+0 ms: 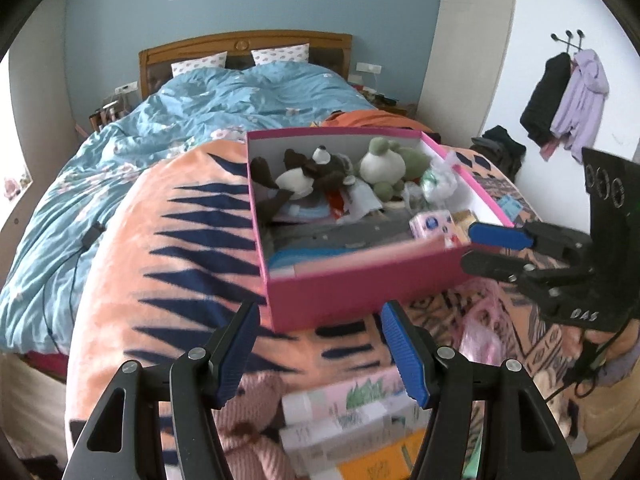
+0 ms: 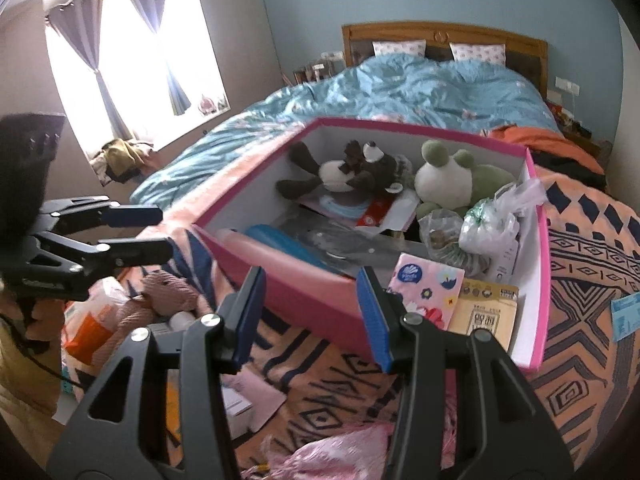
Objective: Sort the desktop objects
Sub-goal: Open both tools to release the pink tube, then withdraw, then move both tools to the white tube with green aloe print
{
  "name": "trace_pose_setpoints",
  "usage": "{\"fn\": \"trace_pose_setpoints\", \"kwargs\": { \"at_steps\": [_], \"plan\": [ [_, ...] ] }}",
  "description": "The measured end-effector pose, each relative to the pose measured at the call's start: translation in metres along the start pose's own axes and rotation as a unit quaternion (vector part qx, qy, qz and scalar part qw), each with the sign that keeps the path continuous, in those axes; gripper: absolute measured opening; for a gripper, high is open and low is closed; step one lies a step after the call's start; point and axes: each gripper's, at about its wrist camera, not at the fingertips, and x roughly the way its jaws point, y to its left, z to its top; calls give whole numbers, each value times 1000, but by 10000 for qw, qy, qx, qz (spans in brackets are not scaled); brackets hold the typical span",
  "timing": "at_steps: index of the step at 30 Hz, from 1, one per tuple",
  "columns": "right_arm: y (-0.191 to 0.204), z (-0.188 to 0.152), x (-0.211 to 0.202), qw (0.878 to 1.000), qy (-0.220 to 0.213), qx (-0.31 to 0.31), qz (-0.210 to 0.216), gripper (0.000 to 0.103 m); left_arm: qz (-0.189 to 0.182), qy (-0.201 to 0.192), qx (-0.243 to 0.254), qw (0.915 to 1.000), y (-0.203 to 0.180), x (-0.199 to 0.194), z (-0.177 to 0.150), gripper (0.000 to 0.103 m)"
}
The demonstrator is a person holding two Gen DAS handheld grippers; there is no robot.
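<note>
A pink box (image 1: 360, 292) (image 2: 296, 300) sits on an orange patterned blanket (image 1: 168, 280). It holds a brown plush (image 1: 312, 172) (image 2: 352, 168), a green frog plush (image 1: 384, 164) (image 2: 448, 172), a tissue pack (image 1: 434, 226) (image 2: 428, 284), a yellow packet (image 2: 486, 312) and plastic bags (image 2: 488, 220). My left gripper (image 1: 320, 344) (image 2: 164, 232) is open and empty, in front of the box's near wall. My right gripper (image 2: 310, 308) (image 1: 476, 248) is open and empty at the box's near right corner. A pink knitted bear (image 1: 248, 420) (image 2: 168, 292) lies below the left gripper.
Flat boxes and books (image 1: 352, 420) lie beside the bear, with a pink plastic bag (image 1: 484, 328) to their right. A pink tasselled item (image 2: 320, 456) lies under the right gripper. Behind the box is a blue duvet (image 1: 240, 96). Clothes (image 1: 576, 100) hang on the right wall.
</note>
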Motion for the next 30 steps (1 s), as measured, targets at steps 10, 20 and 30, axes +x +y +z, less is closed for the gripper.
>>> {"fn": "trace_pose_setpoints", "kwargs": {
  "at_steps": [10, 20, 30],
  "plan": [
    [38, -55, 4, 9971, 571, -169, 468, 51, -309, 469, -5, 9984, -3, 8, -58, 65],
    [44, -93, 23, 9919, 1024, 220, 711, 51, -392, 680, -251, 9966, 2, 8, -92, 65],
    [61, -119, 17, 9870, 1337, 241, 860, 51, -516, 951, -274, 9938, -8, 6, -117, 65]
  ]
}}
